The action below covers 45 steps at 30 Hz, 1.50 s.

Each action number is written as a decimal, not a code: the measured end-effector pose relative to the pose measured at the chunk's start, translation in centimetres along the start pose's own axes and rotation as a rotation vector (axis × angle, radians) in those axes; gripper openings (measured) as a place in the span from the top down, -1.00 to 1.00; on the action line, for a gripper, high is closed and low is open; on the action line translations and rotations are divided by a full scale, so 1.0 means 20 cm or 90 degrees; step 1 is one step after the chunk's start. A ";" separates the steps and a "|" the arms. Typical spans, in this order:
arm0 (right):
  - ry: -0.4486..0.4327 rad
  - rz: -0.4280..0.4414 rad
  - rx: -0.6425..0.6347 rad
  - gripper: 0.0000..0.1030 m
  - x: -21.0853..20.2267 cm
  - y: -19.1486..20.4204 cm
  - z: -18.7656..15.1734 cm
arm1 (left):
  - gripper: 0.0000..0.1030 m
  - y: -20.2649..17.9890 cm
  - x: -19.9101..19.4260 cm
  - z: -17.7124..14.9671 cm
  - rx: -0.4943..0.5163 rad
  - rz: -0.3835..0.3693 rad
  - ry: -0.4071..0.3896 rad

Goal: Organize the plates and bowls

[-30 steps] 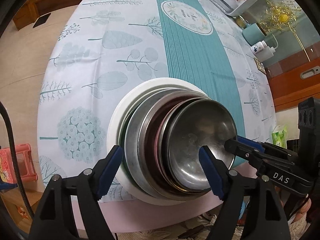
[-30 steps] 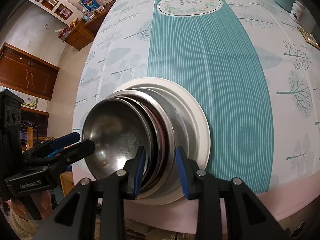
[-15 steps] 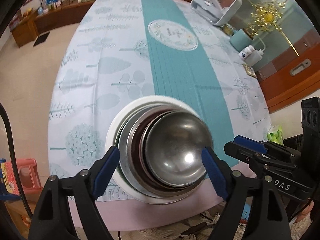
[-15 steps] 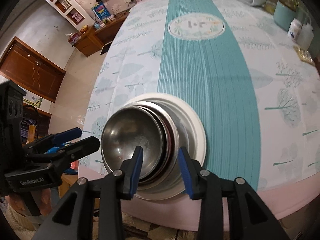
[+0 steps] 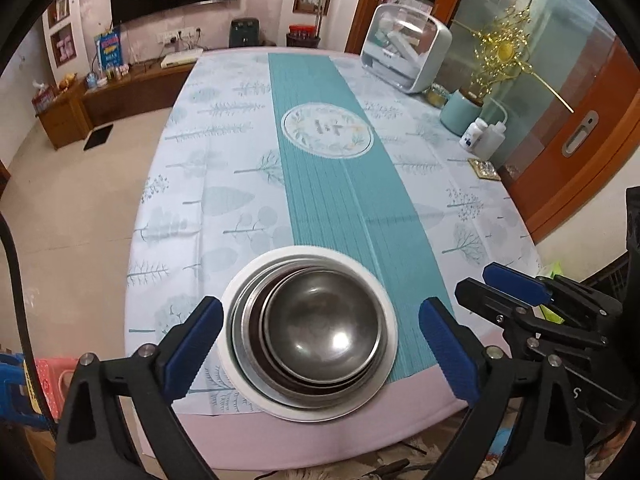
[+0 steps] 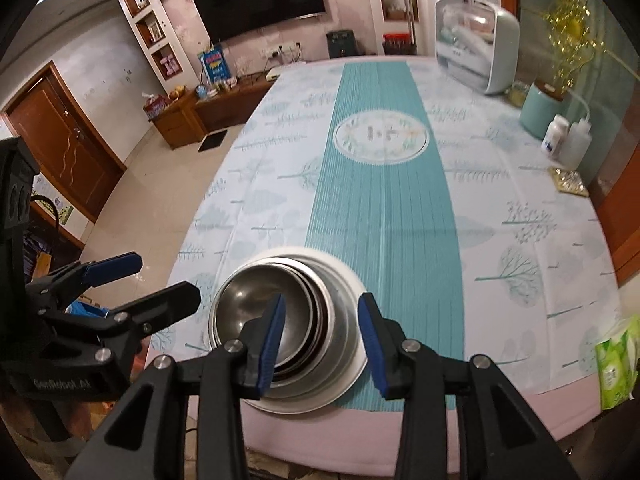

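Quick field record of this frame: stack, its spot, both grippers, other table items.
stack: steel bowl on top, nested steel dishes below, white plate at the bottom
location: near edge of table, partly on the teal runner
left gripper: open, jaws have just been opening, holds nothing
right gripper: open, jaws have just been opening, holds nothing
far side: covered dish rack, teal pot, two bottles

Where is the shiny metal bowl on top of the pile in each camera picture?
Left wrist view: the metal bowl sits low in the middle, nested on the stack between the wide-apart fingers.
Right wrist view: the metal bowl is lower left of middle, partly behind one blue finger.
Shared landmark: the white plate under the stack, lying at the near table edge.
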State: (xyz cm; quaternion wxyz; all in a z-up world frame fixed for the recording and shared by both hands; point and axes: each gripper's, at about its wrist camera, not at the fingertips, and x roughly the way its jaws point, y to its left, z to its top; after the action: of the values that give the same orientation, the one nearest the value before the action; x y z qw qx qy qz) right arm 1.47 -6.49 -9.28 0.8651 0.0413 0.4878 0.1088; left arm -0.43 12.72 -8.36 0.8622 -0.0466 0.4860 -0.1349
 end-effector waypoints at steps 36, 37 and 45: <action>-0.073 -0.088 -0.001 -0.27 -0.29 -0.08 -0.09 | -0.97 -0.26 -0.30 -0.13 -0.054 0.154 -0.093; -0.074 -0.089 -0.001 -0.27 -0.29 -0.08 -0.09 | -0.97 -0.26 -0.30 -0.13 -0.054 0.156 -0.094; -0.081 -0.100 -0.005 -0.27 -0.30 -0.08 -0.09 | -0.97 -0.28 -0.30 -0.13 -0.053 0.162 -0.096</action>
State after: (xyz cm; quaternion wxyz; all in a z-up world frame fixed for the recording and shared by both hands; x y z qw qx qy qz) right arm -2.79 -9.57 -5.46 0.9003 0.0063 0.4335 0.0394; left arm -6.62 9.08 -3.61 0.9037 -0.0303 0.4270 -0.0004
